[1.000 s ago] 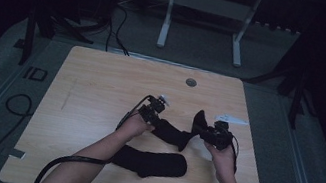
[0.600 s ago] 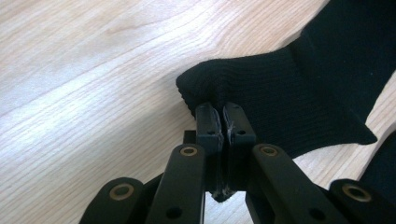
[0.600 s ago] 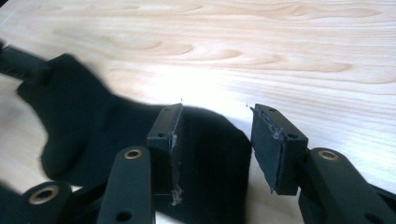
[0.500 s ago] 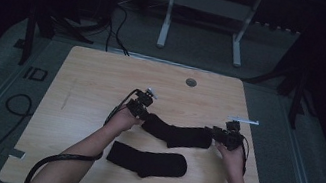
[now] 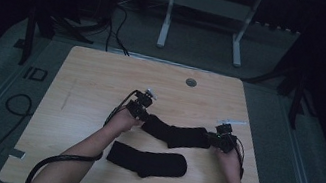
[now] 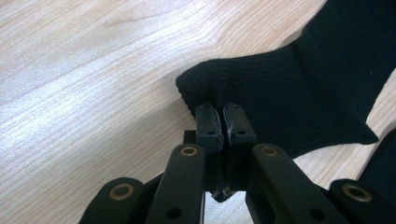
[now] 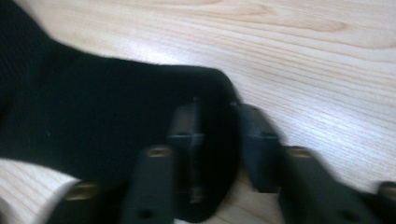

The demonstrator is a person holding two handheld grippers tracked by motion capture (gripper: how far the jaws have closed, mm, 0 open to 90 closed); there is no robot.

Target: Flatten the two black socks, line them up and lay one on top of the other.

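Stretching a black sock (image 5: 174, 134) flat across the wooden counter (image 5: 90, 89), the left tool (image 6: 225, 112) pinches its ribbed cuff while the right tool (image 7: 217, 123) — jaws just closing — straddles its toe end, a second black sock (image 5: 146, 161) lying nearer the person.

Two black socks (image 5: 174, 134) (image 5: 147, 161) (one table (image 5: 103, 76))

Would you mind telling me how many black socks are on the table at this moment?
2. One sock lies stretched between the left gripper and the right gripper; the other sock lies flat nearer the person, untouched.
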